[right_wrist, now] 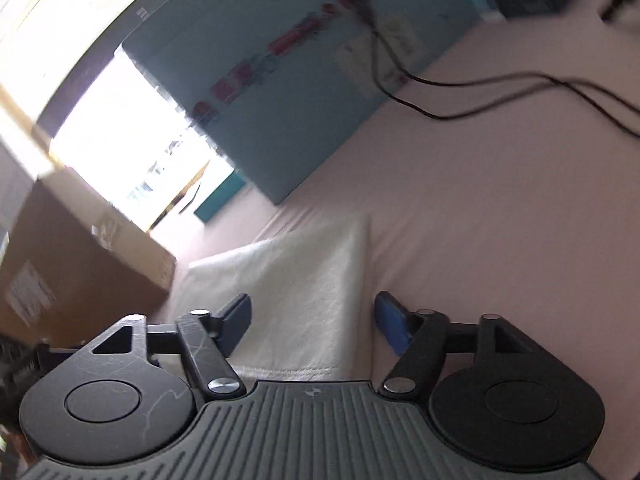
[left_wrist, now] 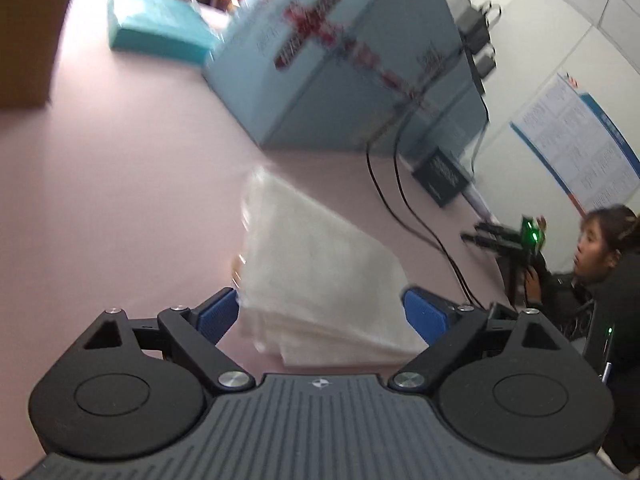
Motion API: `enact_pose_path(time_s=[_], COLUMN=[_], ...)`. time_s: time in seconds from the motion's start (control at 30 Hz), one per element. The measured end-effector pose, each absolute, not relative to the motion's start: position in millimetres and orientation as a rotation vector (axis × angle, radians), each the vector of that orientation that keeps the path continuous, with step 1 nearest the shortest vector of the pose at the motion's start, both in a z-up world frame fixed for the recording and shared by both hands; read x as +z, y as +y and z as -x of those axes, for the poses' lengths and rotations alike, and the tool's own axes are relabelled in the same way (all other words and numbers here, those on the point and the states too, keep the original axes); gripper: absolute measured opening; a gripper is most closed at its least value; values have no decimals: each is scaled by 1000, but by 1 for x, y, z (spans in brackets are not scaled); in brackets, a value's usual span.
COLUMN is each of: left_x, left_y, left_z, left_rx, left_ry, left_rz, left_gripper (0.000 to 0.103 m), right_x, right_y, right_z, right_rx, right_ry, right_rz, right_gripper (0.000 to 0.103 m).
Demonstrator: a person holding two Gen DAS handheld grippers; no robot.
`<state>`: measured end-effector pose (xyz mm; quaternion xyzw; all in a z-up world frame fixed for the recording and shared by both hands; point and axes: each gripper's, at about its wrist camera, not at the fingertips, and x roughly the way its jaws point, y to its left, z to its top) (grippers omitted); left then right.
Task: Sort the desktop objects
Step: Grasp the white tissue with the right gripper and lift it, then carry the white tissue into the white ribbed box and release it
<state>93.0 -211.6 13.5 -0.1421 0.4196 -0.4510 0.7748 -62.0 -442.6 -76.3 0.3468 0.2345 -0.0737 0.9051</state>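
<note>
White folded tissue stack (left_wrist: 320,280) lies on the pink tabletop (left_wrist: 120,200) between the left gripper's (left_wrist: 322,314) spread blue pads, before a pale blue box (left_wrist: 340,60). Right view: the stack (right_wrist: 288,292) sits between the right gripper's (right_wrist: 314,318) parted fingers, beside a brown cardboard box (right_wrist: 80,272).

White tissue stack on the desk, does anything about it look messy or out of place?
Yes. The white tissue stack is fanned and askew, its layers slipping apart between the left gripper fingers. Two black cables trail loose across the table.

One white tissue stack (left_wrist: 316,280), two black cables (left_wrist: 400,200), one cardboard box (right_wrist: 80,264).
</note>
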Motion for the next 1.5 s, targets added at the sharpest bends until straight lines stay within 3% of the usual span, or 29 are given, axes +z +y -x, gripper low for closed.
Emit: enact_pose_path(time_s=[0.1,0.17,0.23,0.27,0.33,0.43,0.7,0.93,1.23,1.5], left_x=[6,8,7,6,5,7,28,92,152,134], left_y=[-218,-219,-218,-218,-216,-213,-200,-155,-16,111], left_z=[-91,-88,-87,-87,-86,-84,-67,-25,33,46], left_rx=[-968,-958,-946,-942,-934,-939,-897,-831,-694,-514], left_ry=[939,920,911,908,902,881,758,517,282,324], left_rz=[304,280,278,281,287,287,271,243,224,279], left_gripper=[67,55,46,44,33,21,13,11,11,11], right_x=[-77,-80,-83,-85,-89,-92,-64,-6,54,59], right_y=[-437,-439,-444,-446,-451,-454,-429,-377,-270,-140], right_z=[60,62,63,64,64,62,83,98,69,15], right_rx=[-147,-153,-174,-182,-178,-154,-70,43,284,465], right_ry=[486,474,469,469,473,471,288,136,80,164], right_rz=[-676,-696,-724,-741,-784,-813,-666,-504,-383,-271], right_gripper=[77,69,42,36,13,8,5,4,4,4])
